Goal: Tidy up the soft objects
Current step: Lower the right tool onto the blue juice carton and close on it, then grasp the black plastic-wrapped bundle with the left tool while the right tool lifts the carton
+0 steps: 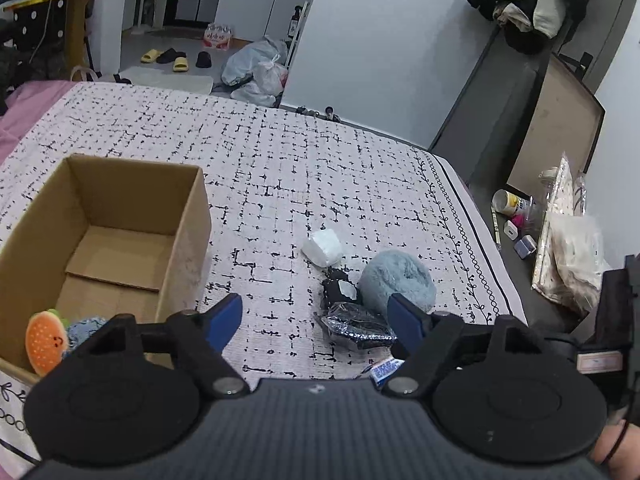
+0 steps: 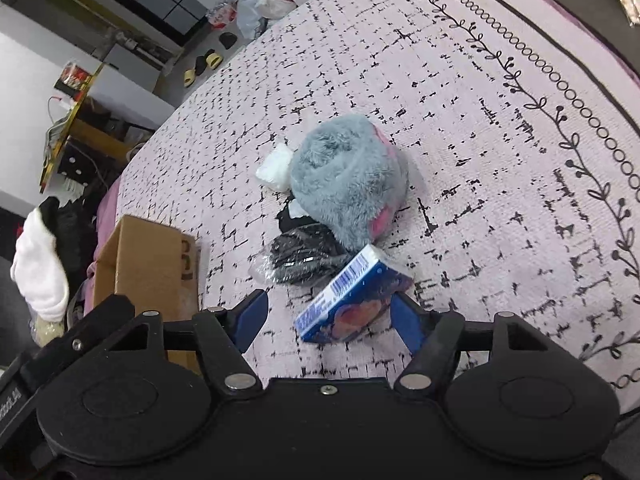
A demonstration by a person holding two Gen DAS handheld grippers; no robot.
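Open brown cardboard box (image 1: 120,240) sat on the bed's patterned white-and-black cover (image 1: 280,160), toward its near left edge, w/ an orange round plush (image 1: 46,340) and sth pale blue already in its near corner, so prob. the collecting bin.

Rest of the soft stuff lay bunched nearer the bed's right edge: fluffy grey-blue plush ball (image 2: 344,180), white soft packet (image 2: 274,168) touching its far side, small black item w/ pale tag (image 1: 340,290) and black bundle in clear plastic wrap (image 2: 300,258) just beside it, blue printed tissue pack (image 2: 352,300) nearest.

Right gripper (image 2: 330,316) hung low over that pile, jaws apart, the tissue pack between them and touching or nearly touching the right finger; no squeeze visible. Looked lined up to take that pack, as it's the closest piece.

Left gripper (image 1: 316,316) hovered btw box and pile, jaws apart, holding nothing, prob. waiting its turn.
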